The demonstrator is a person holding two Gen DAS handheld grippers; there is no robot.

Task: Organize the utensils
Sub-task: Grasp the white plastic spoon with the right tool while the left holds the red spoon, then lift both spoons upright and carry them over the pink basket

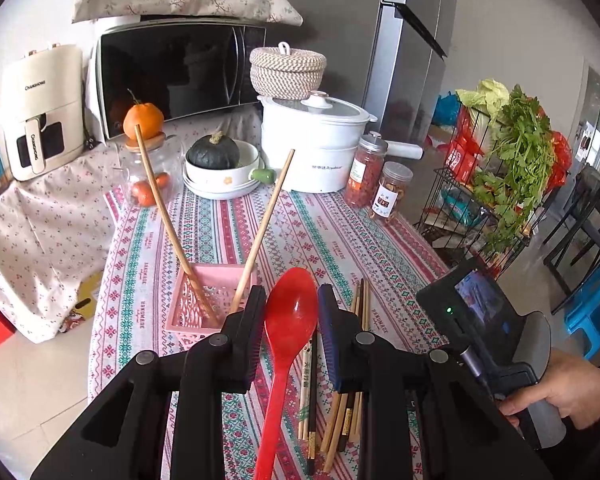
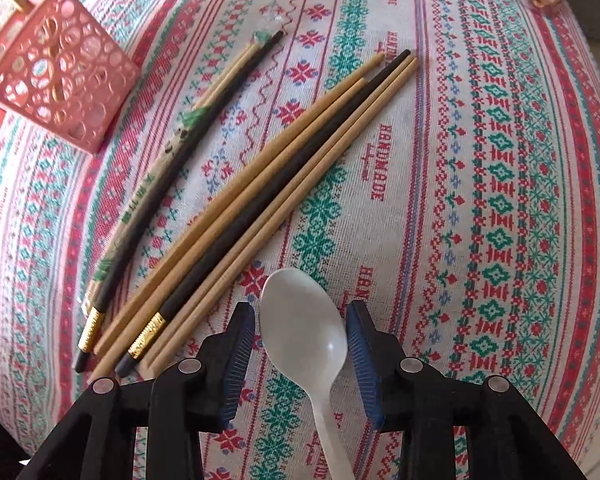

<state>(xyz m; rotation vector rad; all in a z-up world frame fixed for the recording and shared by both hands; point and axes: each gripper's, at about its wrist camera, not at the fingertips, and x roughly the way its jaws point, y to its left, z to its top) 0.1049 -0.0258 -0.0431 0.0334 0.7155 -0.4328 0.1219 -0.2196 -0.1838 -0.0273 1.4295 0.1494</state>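
Left wrist view: the left gripper is holding its jaws narrowly around a red spoon, seemingly touching it; the pink basket is sitting at ten o'clock.

Right wrist view: the right gripper is standing open astride a white spoon, chopsticks lying at eleven o'clock.

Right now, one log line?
left gripper: around red spoon | right gripper: around white spoon | chopsticks: loose on table
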